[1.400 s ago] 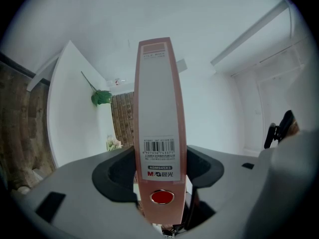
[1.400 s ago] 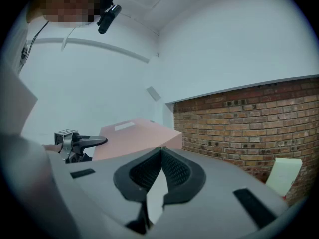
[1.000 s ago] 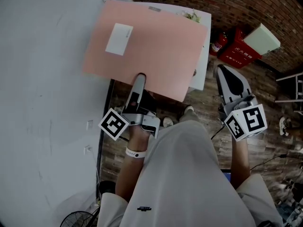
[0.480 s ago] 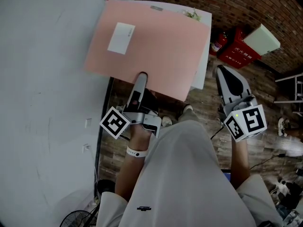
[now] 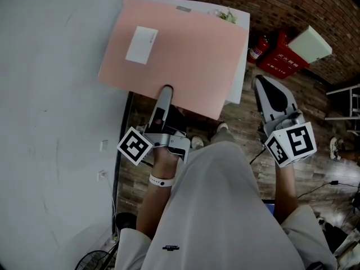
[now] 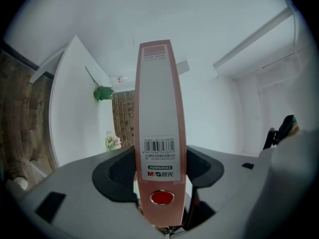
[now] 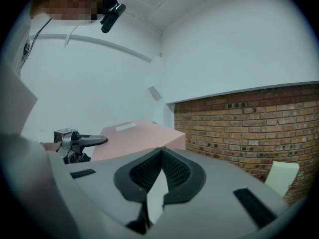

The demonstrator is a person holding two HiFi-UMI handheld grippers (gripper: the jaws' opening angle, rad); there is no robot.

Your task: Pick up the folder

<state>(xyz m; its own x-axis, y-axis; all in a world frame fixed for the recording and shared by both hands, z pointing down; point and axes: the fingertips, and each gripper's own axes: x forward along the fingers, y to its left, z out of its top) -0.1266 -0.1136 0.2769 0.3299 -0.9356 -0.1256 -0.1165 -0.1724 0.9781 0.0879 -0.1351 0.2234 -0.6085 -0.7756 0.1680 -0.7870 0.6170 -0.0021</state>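
The pink lever-arch folder, with a white label on its cover, is held up off the white table. My left gripper is shut on its near edge at the spine. In the left gripper view the spine, with its barcode sticker and red ring hole, stands upright between the two pads of my left gripper. My right gripper hangs to the right of the folder over the floor, shut and empty. In its own view the right gripper has its tips together, with the folder and the left gripper off to the left.
A white wall fills the left side. A brick wall runs behind. A red extinguisher box, an extinguisher and a pale box stand on the wooden floor at the right. A small plant sits on the table's far end.
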